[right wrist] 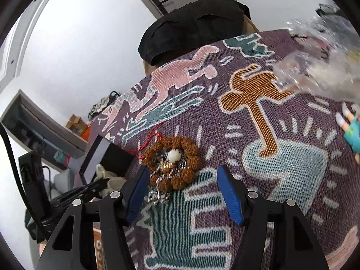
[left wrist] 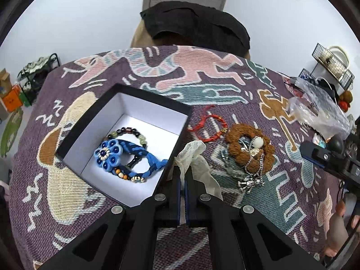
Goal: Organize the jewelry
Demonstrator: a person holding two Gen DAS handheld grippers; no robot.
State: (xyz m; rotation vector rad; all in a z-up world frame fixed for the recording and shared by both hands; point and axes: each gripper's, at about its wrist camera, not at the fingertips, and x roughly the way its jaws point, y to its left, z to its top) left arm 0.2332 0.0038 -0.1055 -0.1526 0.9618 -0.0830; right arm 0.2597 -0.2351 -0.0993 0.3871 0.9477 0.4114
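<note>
A black box with a white inside point(left wrist: 144, 110) sits on the patterned cloth and holds a blue flower bracelet point(left wrist: 110, 154) and beaded bracelets point(left wrist: 132, 132). My left gripper point(left wrist: 182, 171) is shut on a cream gauze pouch point(left wrist: 195, 155) at the box's right edge. A brown bead bracelet point(left wrist: 249, 148) with silver chains point(left wrist: 252, 180) lies right of it, and a red cord bracelet point(left wrist: 211, 126) lies behind. My right gripper point(right wrist: 182, 175) is open, its blue pads point(right wrist: 229, 198) either side of the brown bracelet point(right wrist: 180, 171). The box point(right wrist: 105, 155) shows at the left.
Clear plastic bags point(left wrist: 319, 110) and a wire basket point(left wrist: 333, 67) sit at the table's right. A small teal figurine point(right wrist: 353, 130) lies at the right edge. A chair with a black garment point(left wrist: 195, 24) stands behind the table.
</note>
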